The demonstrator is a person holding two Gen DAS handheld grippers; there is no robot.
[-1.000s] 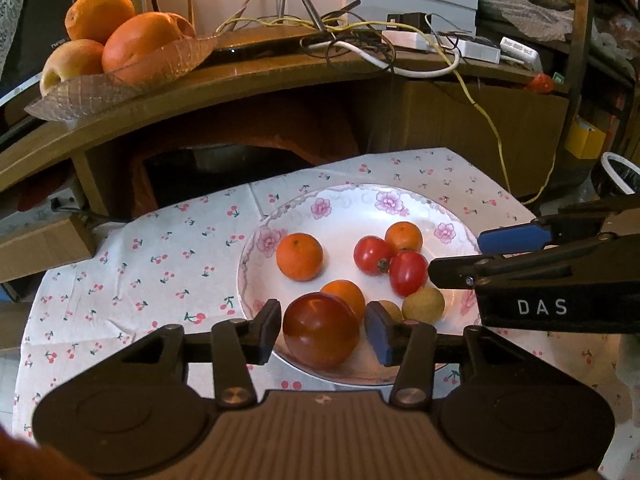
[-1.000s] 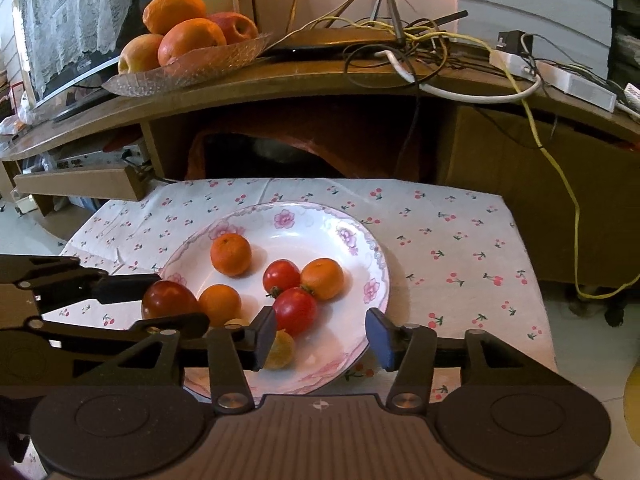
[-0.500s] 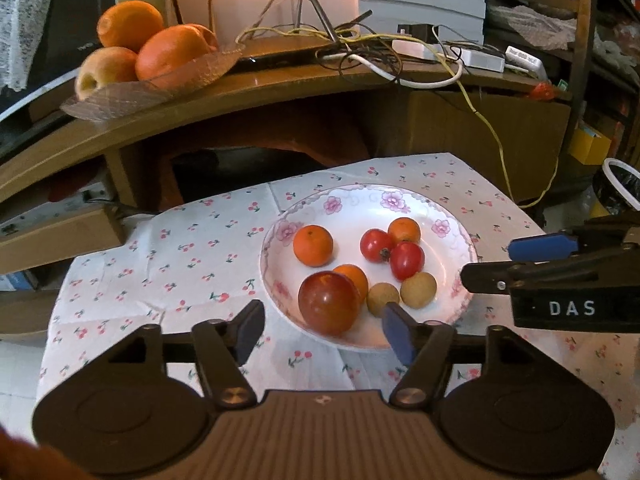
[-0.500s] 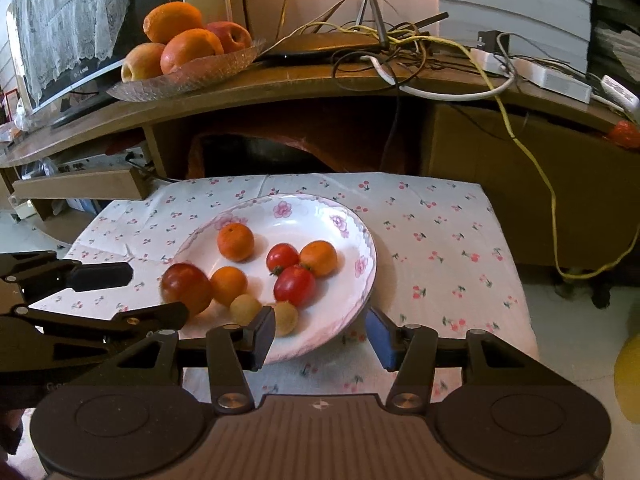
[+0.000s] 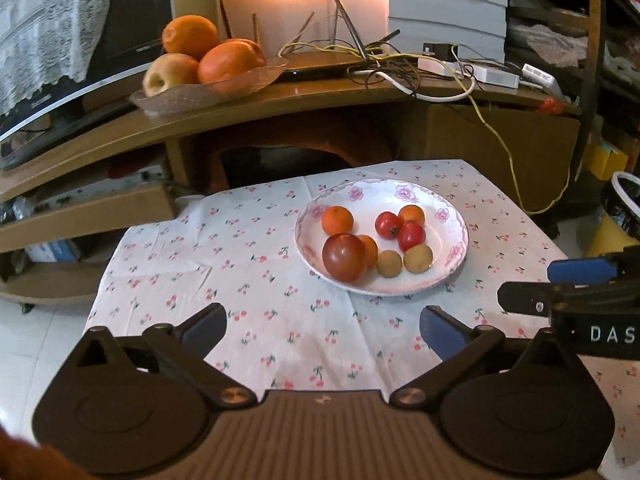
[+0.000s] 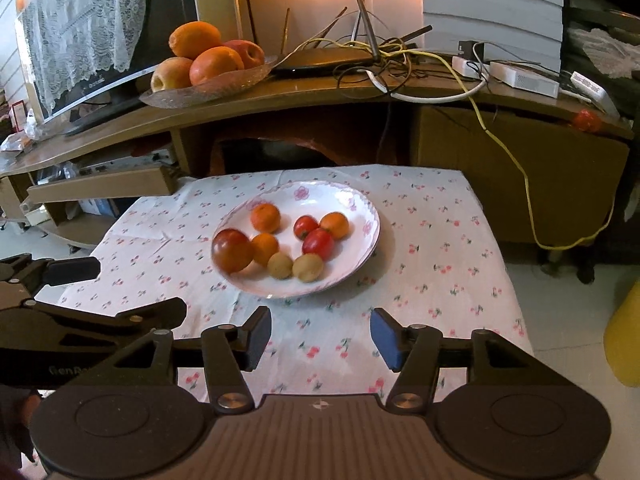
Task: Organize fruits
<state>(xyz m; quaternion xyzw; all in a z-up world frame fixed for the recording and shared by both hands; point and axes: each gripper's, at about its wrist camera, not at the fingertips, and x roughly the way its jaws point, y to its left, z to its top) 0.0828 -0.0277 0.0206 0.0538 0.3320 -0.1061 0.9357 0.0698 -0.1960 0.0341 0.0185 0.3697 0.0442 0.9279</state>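
Left tongs (image 5: 322,330) stand with jaws spread wide, having just been opening, nothing between them; they hang over bare cloth near the plate's front edge. Right tongs (image 6: 320,338) are partly apart, jaws also just widening a little, empty, likewise over the cloth short of the plate.

White flowered plate (image 5: 454,254) sits on the cherry-print tablecloth (image 5: 224,256) covering the counter. On the plate: large dark-red tomato (image 5: 344,257) at front left, touching an orange mandarin (image 5: 371,249) behind it; another mandarin (image 5: 337,220) at back left; two small red tomatoes (image 5: 411,235) at centre, touching each other, with a third mandarin (image 5: 411,214) behind them; two tan round fruits (image 5: 418,258) side by side at front right.

Glass dish (image 5: 192,94) of oranges and apples rests on the wooden shelf (image 5: 320,98) behind, well apart from the plate.
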